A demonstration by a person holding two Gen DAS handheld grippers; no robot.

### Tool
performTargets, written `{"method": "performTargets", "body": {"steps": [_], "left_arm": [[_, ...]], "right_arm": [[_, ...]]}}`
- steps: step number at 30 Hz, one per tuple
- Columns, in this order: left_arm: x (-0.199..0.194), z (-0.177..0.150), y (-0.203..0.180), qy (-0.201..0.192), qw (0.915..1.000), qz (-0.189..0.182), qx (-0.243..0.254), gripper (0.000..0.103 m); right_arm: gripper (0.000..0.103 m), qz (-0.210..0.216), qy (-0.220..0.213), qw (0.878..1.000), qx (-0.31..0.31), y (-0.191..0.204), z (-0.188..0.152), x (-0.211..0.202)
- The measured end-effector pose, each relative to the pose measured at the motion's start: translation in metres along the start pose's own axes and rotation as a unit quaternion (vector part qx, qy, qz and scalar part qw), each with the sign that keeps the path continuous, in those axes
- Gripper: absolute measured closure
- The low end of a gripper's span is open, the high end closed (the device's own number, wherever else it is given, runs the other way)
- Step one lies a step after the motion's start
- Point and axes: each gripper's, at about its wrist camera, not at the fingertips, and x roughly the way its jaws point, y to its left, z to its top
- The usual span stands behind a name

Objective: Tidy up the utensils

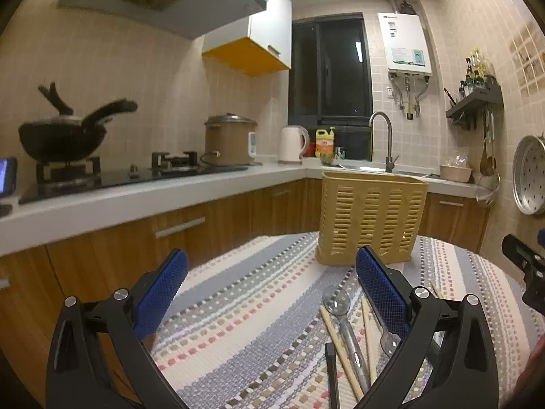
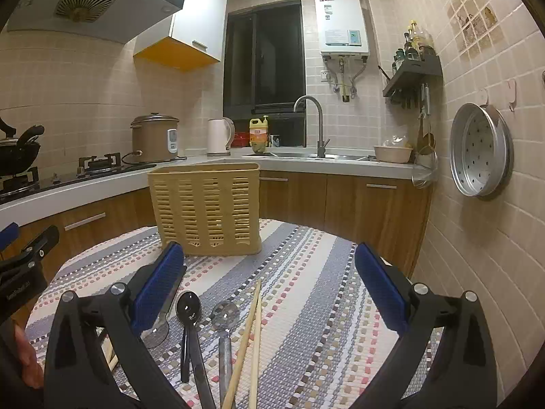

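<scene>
A yellow slotted utensil basket (image 1: 371, 218) stands upright at the far side of the striped tablecloth; it also shows in the right wrist view (image 2: 206, 208). Utensils lie loose on the cloth: a black spoon (image 2: 188, 306), a metal spoon (image 2: 224, 315) and a pair of wooden chopsticks (image 2: 253, 334). The left wrist view shows a metal spoon (image 1: 337, 301) and chopsticks (image 1: 340, 351) partly hidden by the right finger. My left gripper (image 1: 272, 266) is open and empty above the cloth. My right gripper (image 2: 269, 262) is open and empty above the utensils.
The table is round with a striped woven cloth (image 2: 306, 289). Behind it runs an L-shaped kitchen counter (image 1: 136, 197) with a stove, wok (image 1: 64, 136), rice cooker (image 2: 155, 138), kettle and sink. A tiled wall with a hanging steamer tray (image 2: 480, 150) is close on the right.
</scene>
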Motion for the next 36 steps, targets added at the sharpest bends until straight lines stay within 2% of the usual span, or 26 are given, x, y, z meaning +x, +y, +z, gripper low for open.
{"method": "performTargets", "body": {"steps": [21,36], "left_arm": [[0.004,-0.001,0.004,0.003,1.0000,-0.005,0.000,0.008],[0.004,-0.003,0.003,0.005,1.0000,-0.004,0.001,0.008]], "right_arm": [[0.008,0.012,0.002,1.000,-0.022,0.010,-0.006,0.004],[0.008,0.018,0.005,1.000,-0.015,0.006,-0.006,0.005]]}}
